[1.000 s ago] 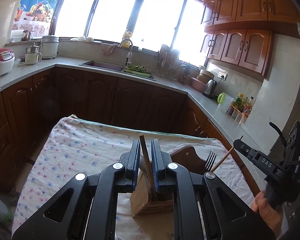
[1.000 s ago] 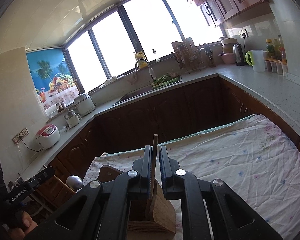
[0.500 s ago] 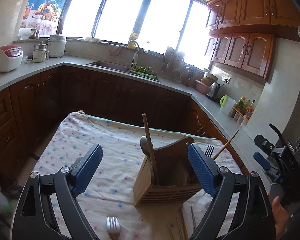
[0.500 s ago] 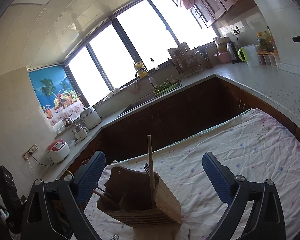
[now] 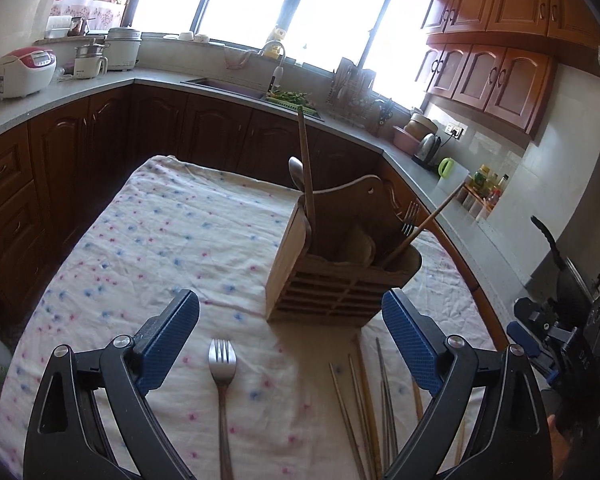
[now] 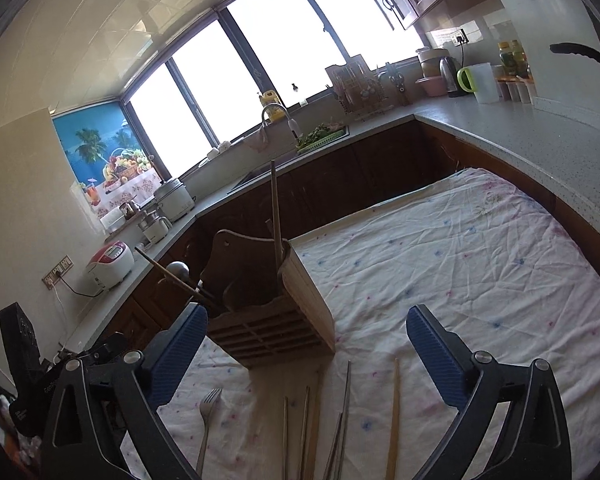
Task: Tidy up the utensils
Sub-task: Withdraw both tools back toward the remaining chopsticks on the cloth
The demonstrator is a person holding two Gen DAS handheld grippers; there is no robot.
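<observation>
Domestic kitchen. Wooden wall cabinets (image 5: 496, 76) at upper right; a grey counter (image 5: 60, 92) wraps the room above dark base cupboards (image 5: 220, 132). Sink with tap (image 5: 275, 60) beneath the bay window (image 5: 300, 4); rice cooker (image 5: 24, 72) at left; what appears to be a kettle (image 5: 427, 148) at right.
</observation>
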